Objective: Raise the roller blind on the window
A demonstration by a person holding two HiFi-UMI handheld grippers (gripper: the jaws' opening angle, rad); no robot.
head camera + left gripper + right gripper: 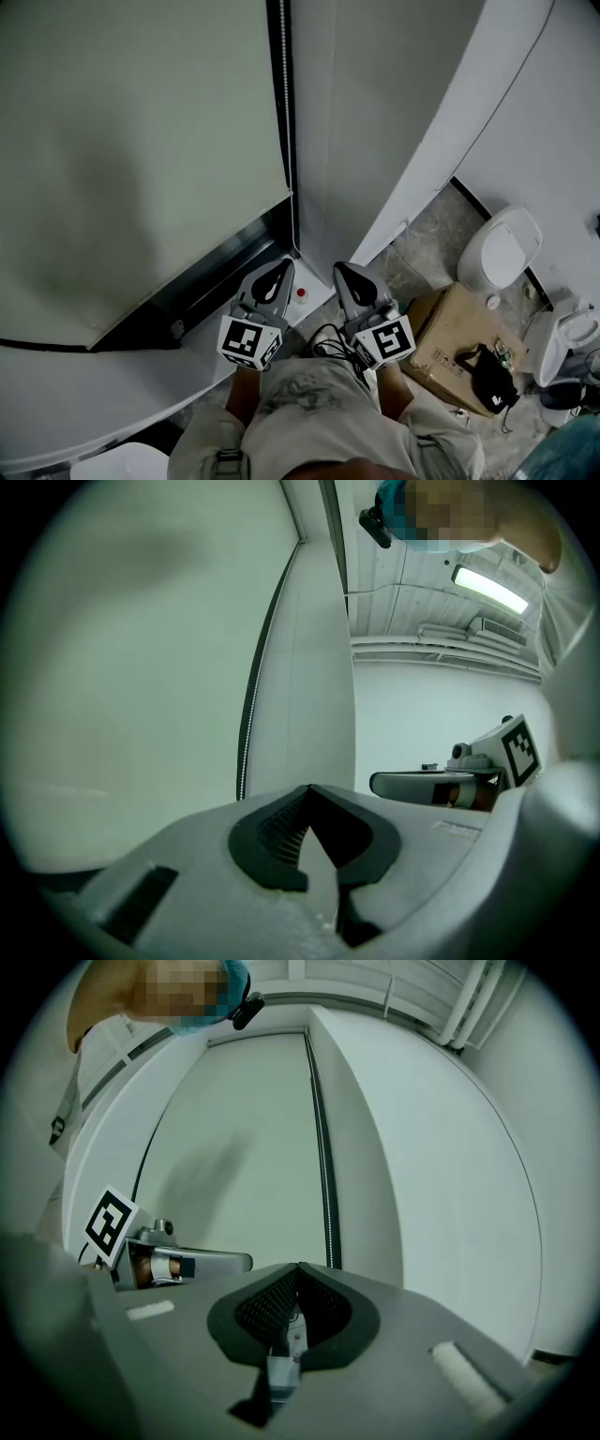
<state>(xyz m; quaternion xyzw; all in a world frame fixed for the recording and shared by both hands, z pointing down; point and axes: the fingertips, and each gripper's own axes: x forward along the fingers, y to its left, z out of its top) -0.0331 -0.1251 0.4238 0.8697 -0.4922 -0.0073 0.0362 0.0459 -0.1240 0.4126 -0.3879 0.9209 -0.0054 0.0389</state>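
The pale roller blind hangs down over the window, and its bottom edge sits just above the dark sill. A white bead chain hangs along the black frame at the blind's right side. It also shows in the left gripper view as the bead chain and in the right gripper view as the bead chain. My left gripper and right gripper are held low, side by side near my body, below the chain and apart from it. Both are shut with nothing between their jaws. Each gripper view shows the other gripper.
A small red button sits on the white ledge between the gripper tips. On the floor to the right stand a cardboard box with a black item on it, a white toilet-like fixture and a white container. A cable lies by my legs.
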